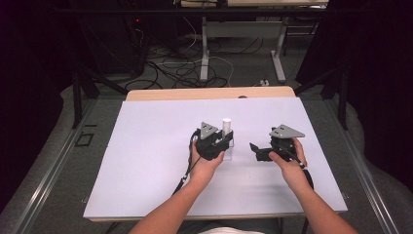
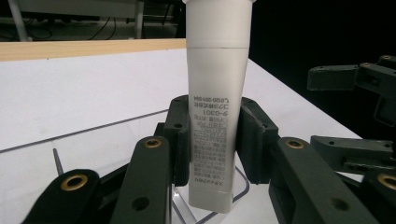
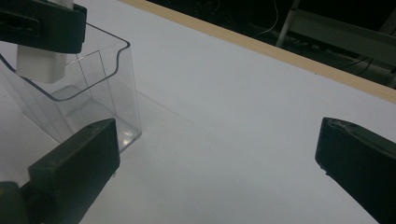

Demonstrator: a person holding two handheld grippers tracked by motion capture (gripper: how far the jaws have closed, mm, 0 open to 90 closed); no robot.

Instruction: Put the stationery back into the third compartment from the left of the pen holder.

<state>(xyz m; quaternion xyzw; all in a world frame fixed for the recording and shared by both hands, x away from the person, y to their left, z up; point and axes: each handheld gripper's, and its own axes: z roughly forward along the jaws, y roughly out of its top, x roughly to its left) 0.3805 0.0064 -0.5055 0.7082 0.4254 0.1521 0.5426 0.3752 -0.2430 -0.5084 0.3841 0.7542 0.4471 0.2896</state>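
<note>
We note the left hand-held gripper [image 2: 212, 140] pinching a white tube [image 2: 215, 102] — upright, black print — over a clear holder [image 3: 100, 84]; right hand-held gripper [image 3: 219, 163] spread wide.

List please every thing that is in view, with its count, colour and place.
tube: one, white, upright, cap up, held over the box
box: one, clear plastic, on the sheet under the tube
sheet: one, white, covering the table
table: one, wooden edge at the far side
desk legs: grey, on the floor beyond, among cables
left hand-held gripper: one, black, jaws shut on the tube
right hand-held gripper: one, black, jaws open, beside the box
hands: two, on the grippers
</note>
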